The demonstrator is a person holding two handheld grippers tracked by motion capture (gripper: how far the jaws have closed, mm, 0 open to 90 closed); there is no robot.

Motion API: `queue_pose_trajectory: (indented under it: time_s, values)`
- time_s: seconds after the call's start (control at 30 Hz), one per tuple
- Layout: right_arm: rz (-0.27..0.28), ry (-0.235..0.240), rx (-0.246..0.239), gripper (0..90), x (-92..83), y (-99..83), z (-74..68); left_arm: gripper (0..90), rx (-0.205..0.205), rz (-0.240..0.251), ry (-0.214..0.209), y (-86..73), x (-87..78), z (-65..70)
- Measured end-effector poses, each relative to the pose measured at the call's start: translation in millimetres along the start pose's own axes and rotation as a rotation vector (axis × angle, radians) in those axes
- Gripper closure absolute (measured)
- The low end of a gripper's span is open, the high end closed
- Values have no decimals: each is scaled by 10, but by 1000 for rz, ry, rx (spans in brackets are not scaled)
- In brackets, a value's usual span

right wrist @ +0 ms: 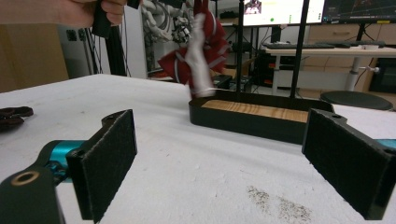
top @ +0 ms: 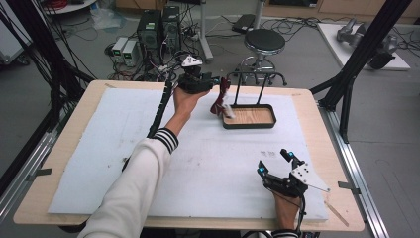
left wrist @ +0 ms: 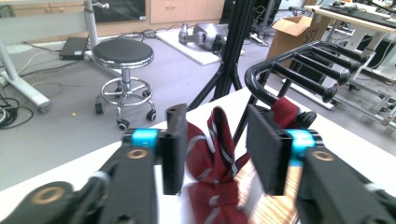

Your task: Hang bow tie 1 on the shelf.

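- High view: the left gripper [top: 218,82] was held up over the far side of the white foam mat [top: 99,148], just left of the black rack [top: 250,96] with its wooden-floored tray. A dark red cloth with pale stripes [top: 219,99] hung at the gripper's tip and reached down to the tray's left end. From here I could not tell whether the jaws pinched the cloth.
- High view: the right gripper [top: 277,161] sat low near the mat's front right corner, jaws spread wide with nothing between them, well apart from the rack.
- Left gripper view: the two black jaws stood open with a clear gap. The red striped cloth [left wrist: 219,154] lay in that gap without either pad visibly pressing it, and its upper end was draped over the rack's black curved bar [left wrist: 261,79]. The tray's wooden floor [left wrist: 275,205] showed below. A round stool [left wrist: 123,53] stood on the floor beyond the table.
- Right gripper view: the jaws were wide apart and held nothing, resting just above the mat [right wrist: 187,154]. Ahead stood the black tray [right wrist: 252,119] with its uprights, the cloth [right wrist: 201,51] hanging above its left end, and a hand [right wrist: 70,11] at the top left.
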State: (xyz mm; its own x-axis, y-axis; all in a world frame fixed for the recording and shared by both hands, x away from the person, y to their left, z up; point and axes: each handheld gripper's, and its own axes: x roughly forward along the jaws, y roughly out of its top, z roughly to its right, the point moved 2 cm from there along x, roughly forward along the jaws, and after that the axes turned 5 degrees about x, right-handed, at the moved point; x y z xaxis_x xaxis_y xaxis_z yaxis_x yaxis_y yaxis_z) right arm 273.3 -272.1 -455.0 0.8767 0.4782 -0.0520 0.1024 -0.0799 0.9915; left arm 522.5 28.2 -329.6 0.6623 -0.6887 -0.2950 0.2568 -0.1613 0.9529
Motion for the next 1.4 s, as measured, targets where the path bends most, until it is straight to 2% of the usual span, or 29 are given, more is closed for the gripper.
queue_pose_trajectory:
  time_s: [0.1, 0.23, 0.5, 0.6, 0.73, 0.93, 1.23, 1.4]
  values:
    - [-1, -1, 2, 94, -1, -1, -2, 417, -3, 11, -1, -5, -16, -17]
    - [-2, -2, 3, 94, -1, 0, -4, 294, 25, 36, -1, -22, -60, -30]
    - [-1, -1, 3, 94, -1, 0, -3, 183, 52, 61, -13, -77, -210, -91]
    - [-3, -1, 6, 94, -1, -1, -8, 174, 63, 68, -21, -113, -311, -86]
    - [-3, -5, 7, 94, 0, 0, -1, 171, 107, 73, -21, -176, -447, -61]
    - [-2, -6, 5, 94, 3, 0, -2, 165, 115, 100, -37, -212, -649, -38]
    - [-4, -3, 2, 94, 3, 0, -6, 164, 155, 129, -85, -303, -1033, 127]
    - [-2, -4, -3, 94, -3, -1, -7, 164, 184, 122, -82, -390, -1317, 184]
